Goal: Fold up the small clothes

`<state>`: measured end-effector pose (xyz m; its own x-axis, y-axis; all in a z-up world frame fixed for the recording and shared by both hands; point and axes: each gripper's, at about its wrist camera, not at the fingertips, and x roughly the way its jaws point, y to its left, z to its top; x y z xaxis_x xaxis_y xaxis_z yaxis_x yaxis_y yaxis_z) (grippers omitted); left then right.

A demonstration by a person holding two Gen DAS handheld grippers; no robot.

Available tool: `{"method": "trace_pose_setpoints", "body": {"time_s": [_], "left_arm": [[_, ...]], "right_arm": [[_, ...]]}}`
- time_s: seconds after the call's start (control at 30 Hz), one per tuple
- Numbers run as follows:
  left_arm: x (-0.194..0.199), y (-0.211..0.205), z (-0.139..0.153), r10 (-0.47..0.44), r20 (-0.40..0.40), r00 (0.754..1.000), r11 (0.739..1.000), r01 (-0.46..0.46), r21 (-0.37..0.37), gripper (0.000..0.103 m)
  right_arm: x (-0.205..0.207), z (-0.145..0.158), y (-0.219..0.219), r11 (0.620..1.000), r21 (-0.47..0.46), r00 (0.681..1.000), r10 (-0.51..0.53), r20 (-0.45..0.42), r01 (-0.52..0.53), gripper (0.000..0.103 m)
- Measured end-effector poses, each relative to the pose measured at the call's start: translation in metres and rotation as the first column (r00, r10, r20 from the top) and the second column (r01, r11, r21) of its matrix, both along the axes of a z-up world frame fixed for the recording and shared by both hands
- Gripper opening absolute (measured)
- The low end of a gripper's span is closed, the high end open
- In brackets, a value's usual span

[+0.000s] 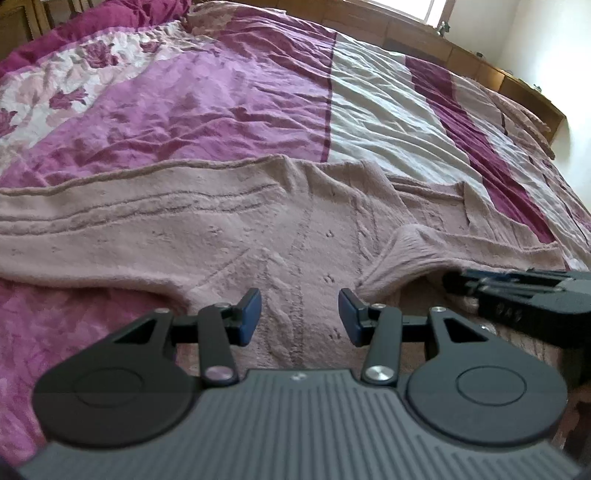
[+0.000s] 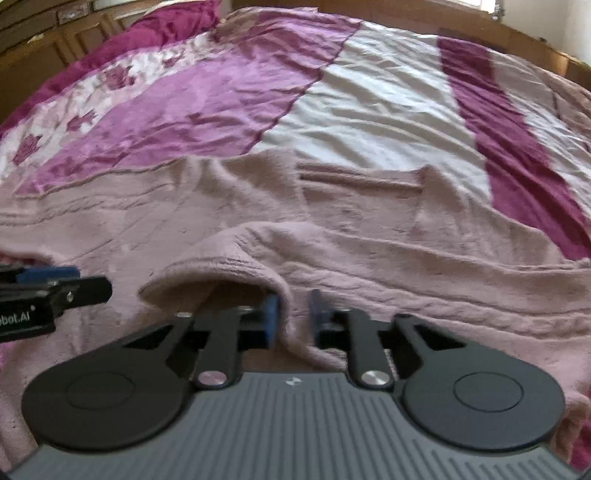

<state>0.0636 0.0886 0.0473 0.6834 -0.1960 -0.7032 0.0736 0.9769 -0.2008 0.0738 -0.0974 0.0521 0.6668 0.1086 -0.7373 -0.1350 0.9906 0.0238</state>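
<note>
A pale pink knitted garment [image 1: 221,236] lies spread across the bed, and it also fills the right wrist view [image 2: 369,236]. My left gripper [image 1: 300,317] is open and empty, low over the near part of the garment. My right gripper [image 2: 293,317] has its jaws partly closed around a raised fold of the garment's near edge [image 2: 229,266], with fabric between the blue pads. The right gripper shows at the right edge of the left wrist view [image 1: 517,295]. The left gripper shows at the left edge of the right wrist view [image 2: 55,291].
The bed is covered by a wrinkled bedspread [image 1: 221,103] with purple, white and dark magenta panels. A wooden headboard [image 1: 480,62] runs along the far side, with a window [image 1: 410,9] above it. Wooden furniture [image 2: 55,40] stands at the far left.
</note>
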Motion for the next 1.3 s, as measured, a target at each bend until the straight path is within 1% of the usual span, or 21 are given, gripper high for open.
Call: {"method": "trace_pose_setpoints", "body": {"time_s": [0.13,0.2,0.23,0.3,0.37,0.4,0.43,0.5,0.57,0.6,0.63,0.67,0.73,0.87,0.9,0.93,0.97,1.03,1.1,1.2,1.3], "left_arm": [[0.003,-0.009,-0.003,-0.028,-0.018,0.999,0.999,0.028,-0.021,0.048],[0.006,-0.014,-0.004,-0.045,-0.036,0.998,0.997,0.043,-0.066,0.048],[0.008,-0.017,-0.005,-0.059,-0.044,0.997,0.993,0.055,-0.104,0.048],[0.01,-0.022,-0.006,-0.083,-0.058,0.995,0.983,0.072,-0.166,0.048],[0.014,-0.029,-0.007,-0.089,-0.073,0.993,0.977,0.073,-0.199,0.048],[0.016,-0.031,-0.008,-0.085,-0.078,0.993,0.977,0.067,-0.203,0.048],[0.019,-0.034,-0.01,-0.068,-0.085,0.994,0.979,0.05,-0.198,0.048],[0.025,-0.039,-0.013,-0.04,-0.1,0.994,0.982,0.02,-0.187,0.048],[0.031,-0.043,-0.016,-0.02,-0.106,0.994,0.984,0.001,-0.178,0.048],[0.034,-0.045,-0.018,-0.016,-0.104,0.994,0.985,-0.002,-0.17,0.048],[0.036,-0.049,-0.019,-0.012,-0.103,0.995,0.987,-0.004,-0.158,0.048],[0.038,-0.053,-0.02,-0.012,-0.099,0.995,0.99,-0.002,-0.142,0.048],[0.041,-0.06,-0.022,-0.013,-0.095,0.995,0.994,0.003,-0.107,0.048],[0.041,-0.072,-0.025,-0.028,-0.066,0.997,0.998,0.023,-0.066,0.047],[0.04,-0.074,-0.025,-0.045,-0.054,0.998,0.997,0.042,-0.064,0.038],[0.039,-0.075,-0.025,-0.064,-0.041,0.997,0.996,0.061,-0.063,0.016],[0.04,-0.076,-0.025,-0.087,-0.038,0.995,0.994,0.084,-0.067,0.012],[0.041,-0.073,-0.022,-0.104,-0.03,0.994,0.992,0.101,-0.069,0.011],[0.043,-0.067,-0.012,-0.117,-0.004,0.993,0.992,0.116,-0.055,0.011],[0.051,-0.052,0.005,-0.128,0.036,0.991,0.992,0.128,0.01,0.011],[0.063,-0.042,0.011,-0.154,0.022,0.988,0.984,0.151,0.091,0.011]], "right_arm": [[-0.01,0.008,-0.02,0.996,-0.071,0.998,-0.043,0.04,0.046,0.012],[-0.013,0.007,-0.032,0.993,-0.094,0.997,-0.073,0.03,0.076,0.012],[-0.014,0.005,-0.039,0.992,-0.093,0.996,-0.087,0.018,0.089,0.012],[-0.016,-0.002,-0.053,0.993,-0.055,0.995,-0.102,-0.024,0.1,0.012],[-0.02,-0.006,-0.063,0.993,-0.007,0.992,-0.116,-0.042,0.116,0.013],[-0.023,-0.004,-0.068,0.993,0.016,0.992,-0.119,-0.041,0.12,0.013],[-0.026,-0.003,-0.071,0.992,0.035,0.992,-0.123,-0.041,0.125,0.014],[-0.032,0.0,-0.077,0.988,0.068,0.989,-0.137,-0.048,0.14,0.019],[-0.039,0.005,-0.082,0.984,0.095,0.988,-0.149,-0.044,0.152,0.036],[-0.043,0.007,-0.083,0.983,0.1,0.988,-0.152,-0.035,0.155,0.042],[-0.048,0.01,-0.085,0.983,0.103,0.988,-0.153,-0.024,0.154,0.053],[-0.052,0.013,-0.086,0.982,0.105,0.988,-0.154,-0.01,0.154,0.06],[-0.061,0.017,-0.09,0.982,0.11,0.988,-0.157,0.015,0.154,0.064],[-0.073,0.019,-0.102,0.974,0.131,0.982,-0.188,0.028,0.183,0.065],[-0.075,0.018,-0.105,0.971,0.138,0.979,-0.2,0.027,0.194,0.065],[-0.078,0.016,-0.109,0.968,0.145,0.977,-0.212,0.024,0.206,0.065],[-0.08,0.014,-0.113,0.963,0.152,0.974,-0.226,0.018,0.22,0.065],[-0.085,0.01,-0.121,0.955,0.17,0.969,-0.249,0.009,0.244,0.065],[-0.09,0.006,-0.129,0.948,0.186,0.965,-0.263,0.001,0.258,0.065],[-0.097,0.001,-0.14,0.941,0.197,0.96,-0.281,-0.004,0.277,0.065],[-0.1,-0.006,-0.152,0.924,0.211,0.947,-0.322,-0.017,0.318,0.065]]}}
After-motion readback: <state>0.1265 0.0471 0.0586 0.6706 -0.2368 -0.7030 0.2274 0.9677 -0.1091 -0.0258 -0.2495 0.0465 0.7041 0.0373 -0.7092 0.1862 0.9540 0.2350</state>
